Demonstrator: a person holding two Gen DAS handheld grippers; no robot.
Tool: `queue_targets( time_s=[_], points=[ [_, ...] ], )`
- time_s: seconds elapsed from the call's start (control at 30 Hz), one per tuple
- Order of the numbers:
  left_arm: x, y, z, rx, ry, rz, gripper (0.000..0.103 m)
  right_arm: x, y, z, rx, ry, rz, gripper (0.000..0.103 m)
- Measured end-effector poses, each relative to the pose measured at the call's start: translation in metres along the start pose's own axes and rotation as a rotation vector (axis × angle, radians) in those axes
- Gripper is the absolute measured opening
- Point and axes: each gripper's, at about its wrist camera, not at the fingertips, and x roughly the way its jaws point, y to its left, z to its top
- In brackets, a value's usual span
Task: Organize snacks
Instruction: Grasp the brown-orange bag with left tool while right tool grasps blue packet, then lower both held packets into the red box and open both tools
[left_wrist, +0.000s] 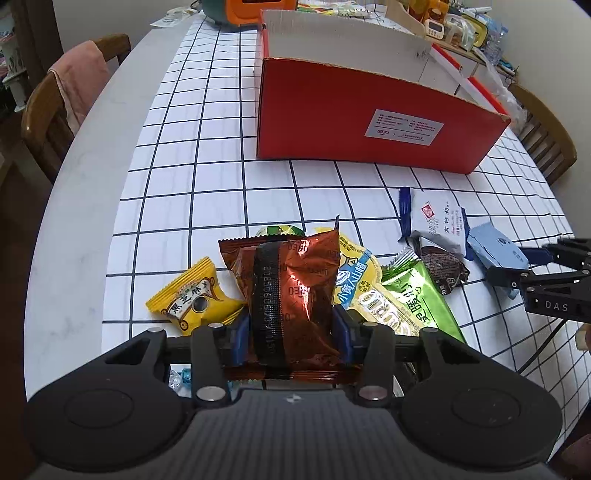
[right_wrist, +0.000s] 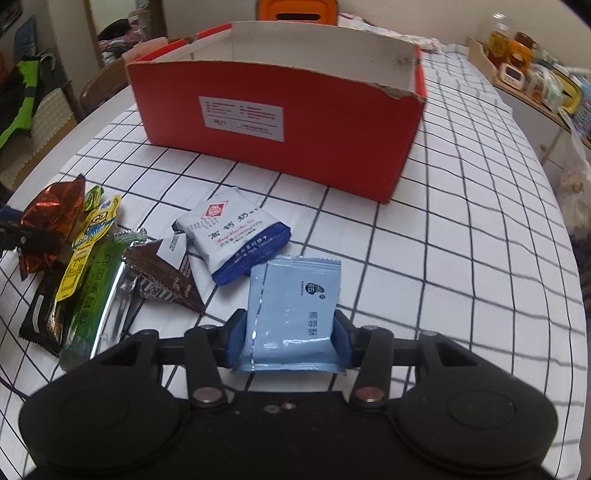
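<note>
Clamped across its width by the left tongs, a crinkled copper-brown foil snack packet sits ready to carry, and the right tongs likewise pinch a pale blue sachet. Both point toward the open red cardboard box on the checked table (presumably their destination), with other packets loose alongside.
</note>
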Motion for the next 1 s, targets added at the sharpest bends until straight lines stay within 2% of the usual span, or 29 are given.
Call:
queue_targets(
  time_s=[0.1,0.5,0.73,1.0],
  points=[
    [-0.005,0.002,-0.003,-0.009,-0.012,-0.009,0.044,-0.013,-0.002,-0.004,0.049,-0.016,0.009,0.047],
    [-0.04,-0.006,-0.009,-0.007,-0.063,-0.012,0.044,-0.068,0.017,0.006,0.076,-0.09,0.008,0.047],
    [-0.071,-0.018,0.006,0.028,-0.148,-0.018,0.044,-0.1,0.023,0.026,0.07,-0.17,0.017,0.047],
    [-0.092,-0.034,0.035,0.079,-0.231,-0.014,0.044,-0.111,0.022,0.06,0.048,-0.245,-0.001,0.047]
  ],
)
